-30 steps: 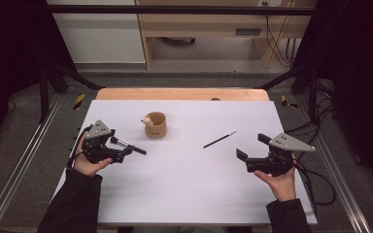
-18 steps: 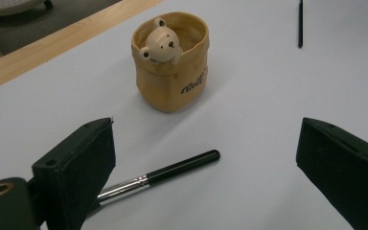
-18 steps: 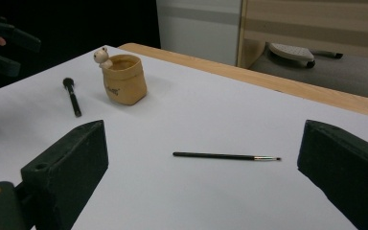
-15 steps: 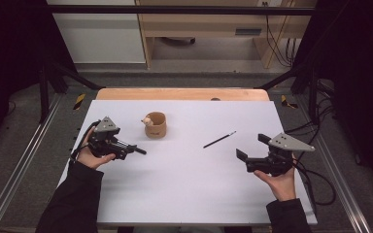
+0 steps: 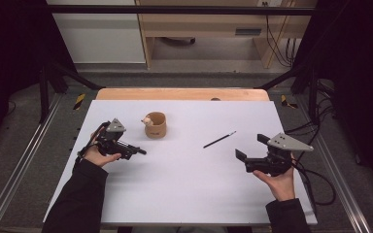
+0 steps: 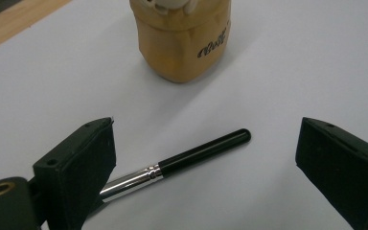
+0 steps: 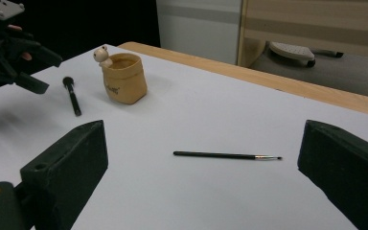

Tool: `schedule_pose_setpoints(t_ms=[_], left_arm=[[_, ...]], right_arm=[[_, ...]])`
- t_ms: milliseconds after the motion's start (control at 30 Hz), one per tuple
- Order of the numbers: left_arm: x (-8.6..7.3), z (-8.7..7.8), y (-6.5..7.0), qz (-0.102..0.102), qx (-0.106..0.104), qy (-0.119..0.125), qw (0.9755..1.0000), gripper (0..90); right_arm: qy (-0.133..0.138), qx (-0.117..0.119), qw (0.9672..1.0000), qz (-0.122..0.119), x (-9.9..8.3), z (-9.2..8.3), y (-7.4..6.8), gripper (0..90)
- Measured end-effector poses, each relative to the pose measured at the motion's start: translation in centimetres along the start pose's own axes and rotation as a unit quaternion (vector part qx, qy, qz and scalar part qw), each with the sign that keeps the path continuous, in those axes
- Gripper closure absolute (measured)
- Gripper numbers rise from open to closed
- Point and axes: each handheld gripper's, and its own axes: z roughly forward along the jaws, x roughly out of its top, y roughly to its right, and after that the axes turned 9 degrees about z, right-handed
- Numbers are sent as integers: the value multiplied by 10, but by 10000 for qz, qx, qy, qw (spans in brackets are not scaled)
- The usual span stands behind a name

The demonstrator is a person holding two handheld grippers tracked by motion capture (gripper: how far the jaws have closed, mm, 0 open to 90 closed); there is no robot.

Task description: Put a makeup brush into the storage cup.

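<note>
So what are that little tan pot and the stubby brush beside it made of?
The pot looks like glazed ceramic or moulded resin shaped like a sack: soft folds, dull sheen, printed black lettering. The makeup brush has a glossy black handle, probably plastic or lacquered wood, and a shiny silver collar that looks like metal. It lies between the open left gripper jaws.

We see a tan pot [image 6: 184, 40] with black lettering at upper centre, a glossy black brush handle [image 6: 203, 151] with a silver ferrule, black tongs, and a white counter [image 6: 278, 72] edged in pale wood.
</note>
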Motion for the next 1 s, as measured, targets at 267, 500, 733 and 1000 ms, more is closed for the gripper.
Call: schedule_pose_setpoints(t_ms=[267,500,733,1000], left_arm=[[-6,17,-5,-1,-117,-198,9997,76],[-11,33,-7,7,-102,-363,9993,97],[-13,41,-7,16,-126,-491,9987,122],[-16,46,-9,-12,-229,-585,9980,173]], right_arm=[[9,8,10000,12,0,0,0,38],[23,30,10000,19,1,0,0,39],[46,29,10000,40,1,-1,0,39],[39,34,10000,34,1,-1,-1,39]])
